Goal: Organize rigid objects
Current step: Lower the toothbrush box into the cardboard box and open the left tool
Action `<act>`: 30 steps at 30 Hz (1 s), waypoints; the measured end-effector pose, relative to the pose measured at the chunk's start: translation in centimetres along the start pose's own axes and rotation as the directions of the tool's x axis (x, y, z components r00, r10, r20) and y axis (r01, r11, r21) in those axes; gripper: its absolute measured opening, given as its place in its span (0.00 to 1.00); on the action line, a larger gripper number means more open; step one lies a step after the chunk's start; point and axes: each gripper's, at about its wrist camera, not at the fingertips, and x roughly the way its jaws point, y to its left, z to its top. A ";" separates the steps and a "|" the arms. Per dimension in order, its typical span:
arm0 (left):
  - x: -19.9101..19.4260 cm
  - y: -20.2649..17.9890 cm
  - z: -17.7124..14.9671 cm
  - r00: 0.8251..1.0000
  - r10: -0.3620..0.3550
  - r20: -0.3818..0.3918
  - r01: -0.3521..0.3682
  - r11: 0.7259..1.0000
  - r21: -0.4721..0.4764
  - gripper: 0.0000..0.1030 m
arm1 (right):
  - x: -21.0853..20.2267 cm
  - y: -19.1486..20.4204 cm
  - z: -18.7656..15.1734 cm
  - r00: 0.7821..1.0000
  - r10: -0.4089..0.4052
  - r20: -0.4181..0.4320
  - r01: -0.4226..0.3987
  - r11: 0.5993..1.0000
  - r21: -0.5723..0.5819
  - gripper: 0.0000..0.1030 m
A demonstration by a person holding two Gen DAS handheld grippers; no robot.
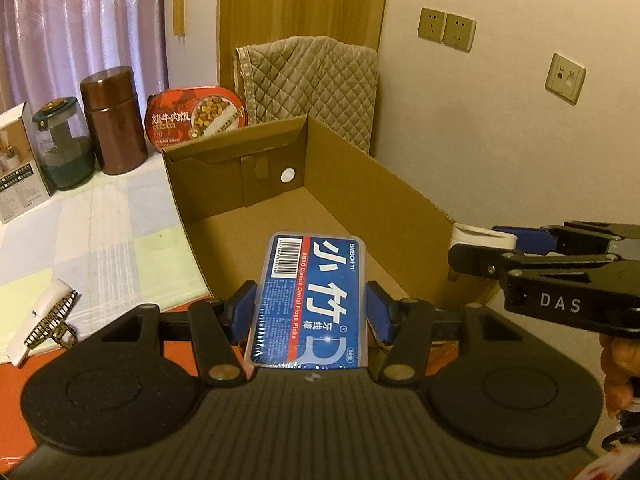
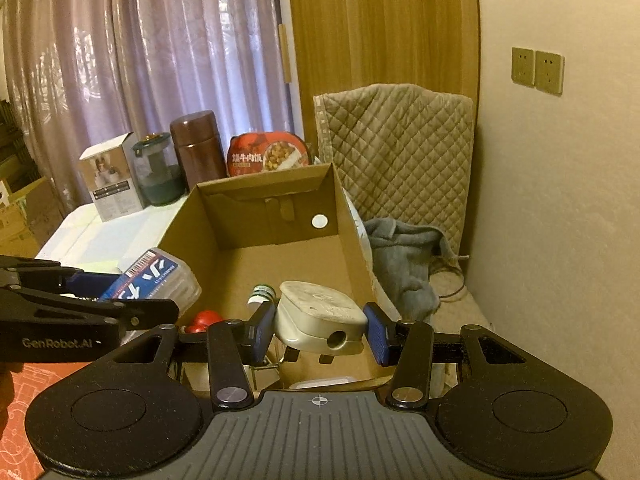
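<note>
My left gripper (image 1: 312, 305) is shut on a blue dental floss picks box (image 1: 316, 276), pads pressing its long sides, just above the near end of an open cardboard box (image 1: 372, 184). My right gripper (image 2: 320, 322) is shut on a white wall plug (image 2: 316, 306) over the same cardboard box (image 2: 352, 248). Each gripper shows in the other's view: the right gripper (image 1: 480, 246) at the box's right wall, the left gripper (image 2: 136, 292) with the floss box (image 2: 156, 276) at its left wall. A small bottle (image 2: 262, 294) and a red thing (image 2: 204, 320) lie inside the box.
A brown flask (image 1: 112, 120), a green-lidded glass jar (image 1: 62, 148), a meal bowl (image 1: 196, 116) and a white carton (image 1: 16, 160) stand at the back left. A white item with a gold clip (image 1: 44, 320) lies near left. A quilted cloth (image 2: 396, 152), a grey towel (image 2: 404, 264) and the wall lie to the right.
</note>
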 end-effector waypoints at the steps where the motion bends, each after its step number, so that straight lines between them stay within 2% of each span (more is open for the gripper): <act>1: 0.2 0.0 0.0 1.000 0.000 -0.003 0.000 1.000 -0.001 0.51 | 0.1 0.0 0.0 1.000 0.000 -0.001 0.000 1.000 0.001 0.44; 30: 2.1 0.6 0.2 0.999 -0.007 -0.031 0.007 1.000 -0.007 0.52 | 2.0 0.0 -0.2 1.000 -0.003 -0.031 0.003 1.000 0.005 0.44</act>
